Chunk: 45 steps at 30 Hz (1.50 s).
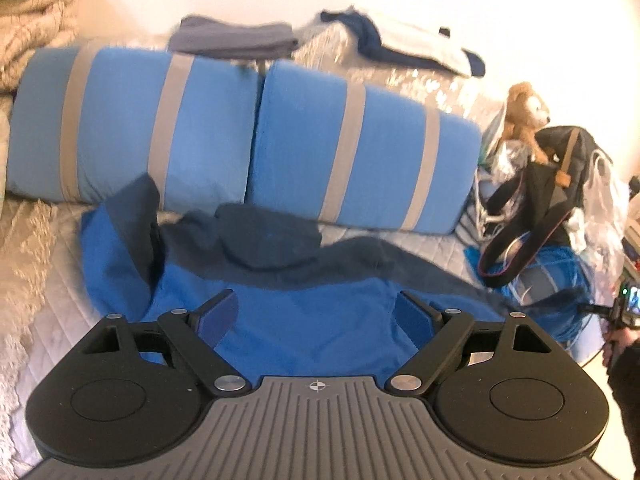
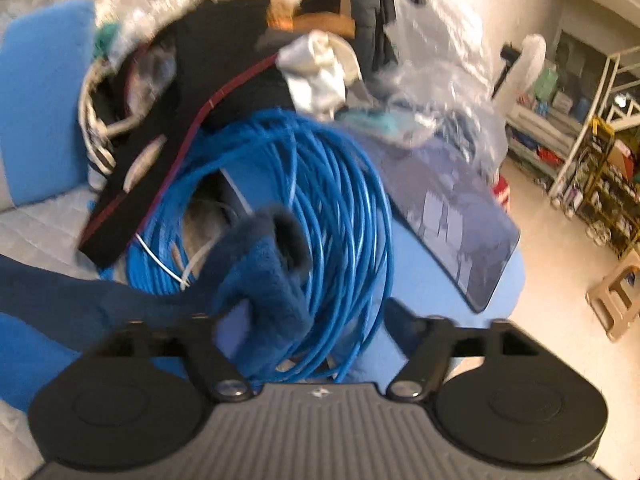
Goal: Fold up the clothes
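My left tongs hang apart, empty, over the blue garment spread on the bed. My right tongs are spread, its sleeve loose at 10 o'clock. Folding barely begun, I judge.

Two blue pillows with beige stripes, one brown plush teddy bear, one coil of blue cable, one dark navy fleece garment.

The left wrist view looks down over the bed toward the blue cushions; the blurred right view sits close above the cable coil, seemingly shared beside those cushions.
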Available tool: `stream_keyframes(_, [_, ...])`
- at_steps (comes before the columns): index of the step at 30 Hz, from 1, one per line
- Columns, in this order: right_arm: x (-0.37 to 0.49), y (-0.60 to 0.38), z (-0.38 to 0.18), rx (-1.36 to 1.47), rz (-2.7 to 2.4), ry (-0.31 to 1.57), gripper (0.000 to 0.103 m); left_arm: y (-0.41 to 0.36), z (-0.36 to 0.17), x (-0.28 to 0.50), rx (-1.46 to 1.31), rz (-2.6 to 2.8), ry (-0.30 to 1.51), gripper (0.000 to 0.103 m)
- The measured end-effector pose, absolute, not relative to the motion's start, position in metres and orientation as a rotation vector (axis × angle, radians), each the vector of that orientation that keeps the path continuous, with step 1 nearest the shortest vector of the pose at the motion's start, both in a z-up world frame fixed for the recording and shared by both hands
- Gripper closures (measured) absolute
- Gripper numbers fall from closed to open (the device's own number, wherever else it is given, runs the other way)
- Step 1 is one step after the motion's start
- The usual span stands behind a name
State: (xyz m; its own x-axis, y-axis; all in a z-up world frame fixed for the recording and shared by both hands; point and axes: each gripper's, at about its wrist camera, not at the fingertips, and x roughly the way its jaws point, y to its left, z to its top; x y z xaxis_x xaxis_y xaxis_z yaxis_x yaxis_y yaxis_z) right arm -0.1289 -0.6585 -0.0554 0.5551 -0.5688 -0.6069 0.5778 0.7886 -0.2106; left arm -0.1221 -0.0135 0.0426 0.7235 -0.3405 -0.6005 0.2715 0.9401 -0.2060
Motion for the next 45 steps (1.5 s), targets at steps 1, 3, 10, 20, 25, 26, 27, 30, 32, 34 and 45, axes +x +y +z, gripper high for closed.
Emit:
stream_keyframes(1, [-0.132, -0.654, -0.05, 0.016, -0.656, 0.698, 0.017, -0.012, 0.049, -0.122, -0.107, -0.343, 0.676, 0.017])
stream_keyframes(3, [-0.136, -0.645, -0.041, 0.027, -0.601, 0.672, 0.017, -0.01, 0.061, -0.123, -0.103, -0.352, 0.661, 0.017])
stream_keyframes(10, [-0.133, -0.627, -0.005, 0.086, -0.431, 0.592, 0.013, -0.008, 0.12, -0.125, -0.033, -0.392, 0.528, 0.017])
stream_keyframes(20, [-0.127, -0.625, 0.071, 0.012, -0.389, 0.457, 0.006, -0.008, 0.187, -0.133, -0.067, -0.418, 0.352, 0.017])
stream_keyframes(25, [-0.138, -0.636, 0.119, 0.004, -0.413, 0.352, 0.004, -0.017, 0.193, -0.133, -0.071, -0.446, 0.339, 0.017])
stream_keyframes(26, [-0.14, -0.639, 0.128, 0.006, -0.418, 0.335, 0.004, -0.018, 0.195, -0.134, -0.072, -0.453, 0.334, 0.017])
stream_keyframes(27, [-0.143, -0.643, 0.137, 0.009, -0.423, 0.319, 0.004, -0.018, 0.197, -0.135, -0.075, -0.459, 0.328, 0.017])
stream_keyframes(30, [-0.15, -0.648, 0.15, 0.023, -0.423, 0.293, 0.004, -0.021, 0.191, -0.133, -0.087, -0.477, 0.327, 0.017])
stream_keyframes(32, [-0.153, -0.648, 0.148, 0.043, -0.385, 0.3, 0.004, -0.023, 0.178, -0.128, -0.088, -0.479, 0.342, 0.017])
stream_keyframes(34, [-0.152, -0.644, 0.137, 0.045, -0.335, 0.324, 0.003, -0.027, 0.161, -0.123, -0.089, -0.478, 0.364, 0.017])
stream_keyframes(45, [-0.104, -0.576, 0.014, 0.036, -0.042, 0.567, 0.005, -0.055, 0.015, -0.093, -0.047, -0.47, 0.541, 0.017])
